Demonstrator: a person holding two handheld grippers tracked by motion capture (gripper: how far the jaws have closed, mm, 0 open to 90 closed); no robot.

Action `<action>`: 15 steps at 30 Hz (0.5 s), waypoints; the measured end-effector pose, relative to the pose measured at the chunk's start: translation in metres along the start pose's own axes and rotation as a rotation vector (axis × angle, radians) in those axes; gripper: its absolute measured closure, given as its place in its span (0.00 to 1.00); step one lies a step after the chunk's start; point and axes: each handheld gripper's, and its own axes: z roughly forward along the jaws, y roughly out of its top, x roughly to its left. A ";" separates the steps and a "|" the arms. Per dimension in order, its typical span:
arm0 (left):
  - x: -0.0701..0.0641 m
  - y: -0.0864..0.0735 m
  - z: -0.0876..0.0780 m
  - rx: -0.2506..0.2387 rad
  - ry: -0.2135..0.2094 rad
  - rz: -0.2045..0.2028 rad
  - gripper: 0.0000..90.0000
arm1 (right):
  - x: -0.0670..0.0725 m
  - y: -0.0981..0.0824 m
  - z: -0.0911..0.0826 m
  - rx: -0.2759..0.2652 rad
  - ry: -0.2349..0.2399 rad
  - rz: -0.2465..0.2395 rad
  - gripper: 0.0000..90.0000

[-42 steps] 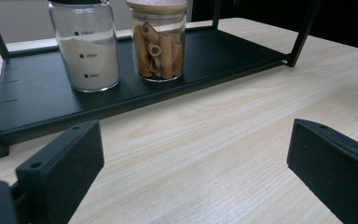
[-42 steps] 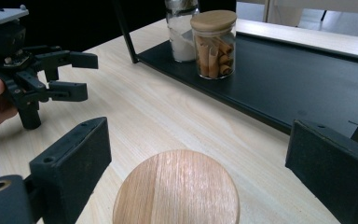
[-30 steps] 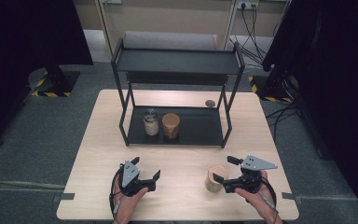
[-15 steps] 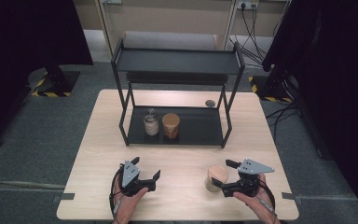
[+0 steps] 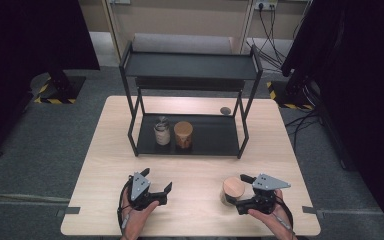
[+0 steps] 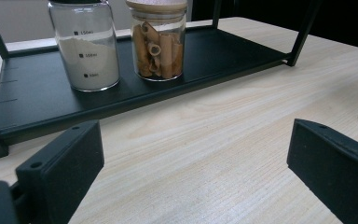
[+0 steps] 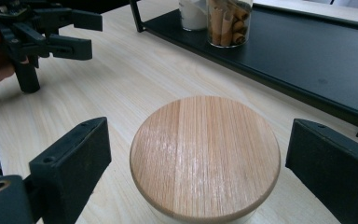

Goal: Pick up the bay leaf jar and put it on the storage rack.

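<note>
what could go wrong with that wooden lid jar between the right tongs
1. The right tongs stand open around the wooden-lid jar at lid height, pads not touching. Closing on the lid alone might lift it off or let the jar slip.
2. Gaps on the two sides look uneven, so one pad may touch first and nudge the jar.
3. The shelf's bottom tier already holds a powder jar and pasta jar under a low top tier, so placement there risks a knock.
</note>
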 end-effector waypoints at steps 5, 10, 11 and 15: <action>0.000 0.000 0.000 0.001 0.000 0.000 0.04 | 0.000 -0.001 0.002 0.010 -0.001 0.001 0.08; 0.000 0.000 0.000 0.000 0.000 0.000 0.04 | 0.001 -0.002 0.005 0.023 -0.004 -0.006 0.08; 0.000 0.000 0.000 0.000 0.000 0.000 0.04 | 0.001 -0.003 0.006 0.026 -0.003 -0.006 0.08; 0.000 0.000 0.000 0.001 0.000 0.001 0.04 | 0.002 -0.003 0.007 0.031 -0.004 -0.010 0.08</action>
